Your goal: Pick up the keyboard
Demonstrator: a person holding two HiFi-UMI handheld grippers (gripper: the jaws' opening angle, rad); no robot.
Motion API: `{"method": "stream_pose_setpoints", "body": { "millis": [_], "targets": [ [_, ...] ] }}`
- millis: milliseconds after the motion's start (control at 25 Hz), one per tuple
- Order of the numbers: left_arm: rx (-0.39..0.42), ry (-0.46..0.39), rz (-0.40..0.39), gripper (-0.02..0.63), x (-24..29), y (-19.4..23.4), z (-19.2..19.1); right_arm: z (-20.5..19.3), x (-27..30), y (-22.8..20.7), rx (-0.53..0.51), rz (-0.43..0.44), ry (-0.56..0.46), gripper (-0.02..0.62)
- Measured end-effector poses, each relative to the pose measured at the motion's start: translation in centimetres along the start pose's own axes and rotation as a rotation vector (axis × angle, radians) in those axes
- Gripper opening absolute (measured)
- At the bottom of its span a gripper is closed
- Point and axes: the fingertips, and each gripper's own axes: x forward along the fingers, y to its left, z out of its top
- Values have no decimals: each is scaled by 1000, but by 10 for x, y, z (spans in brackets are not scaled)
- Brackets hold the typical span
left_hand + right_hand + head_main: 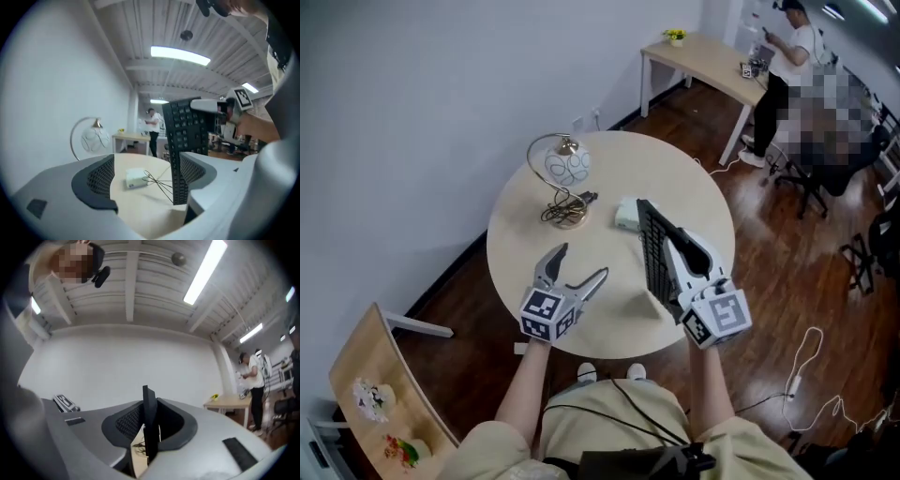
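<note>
The black keyboard (654, 253) stands on edge above the round beige table (520, 244), tilted up off its top. My right gripper (675, 246) is shut on its near end; in the right gripper view the keyboard (149, 418) shows as a thin dark edge pinched between the pads of the right gripper (149, 427). My left gripper (581, 262) hovers to the left of the keyboard, apart from it, jaws open and empty. In the left gripper view the keyboard (185, 136) rises beside the right jaw of the left gripper (147, 176).
A globe lamp (567, 167) with a wire base and a small white box (627, 215) with a thin cable (157, 180) sit on the table's far half. A person (787, 56) stands at a wooden desk (703, 56) behind. Cables (806, 366) lie on the floor at right.
</note>
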Motion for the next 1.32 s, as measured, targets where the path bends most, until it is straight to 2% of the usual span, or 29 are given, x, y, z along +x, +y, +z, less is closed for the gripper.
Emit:
{"method": "stream_pose_setpoints", "body": {
  "millis": [80,160,280,400,520,880,1320],
  "targets": [
    [20,-102,112,422,-21,13,46,15,2,-1,-81,-76,-30,81],
    [44,-172,196,422,-41,20,82,30,0,-6,-110,-138,-62,81],
    [88,-214,273,419,-58,28,113,46,1,-10,-105,-175,-95,81],
    [127,-226,322,419,-66,34,123,48,8,-4,-98,-179,-92,81],
    [142,-224,354,419,-75,41,120,43,13,9,-82,-171,-65,81],
    [104,-200,385,419,-91,55,109,36,14,19,-79,-156,-30,81],
    [91,-189,368,419,-91,52,105,31,8,15,-67,-161,-33,81]
  ]
}}
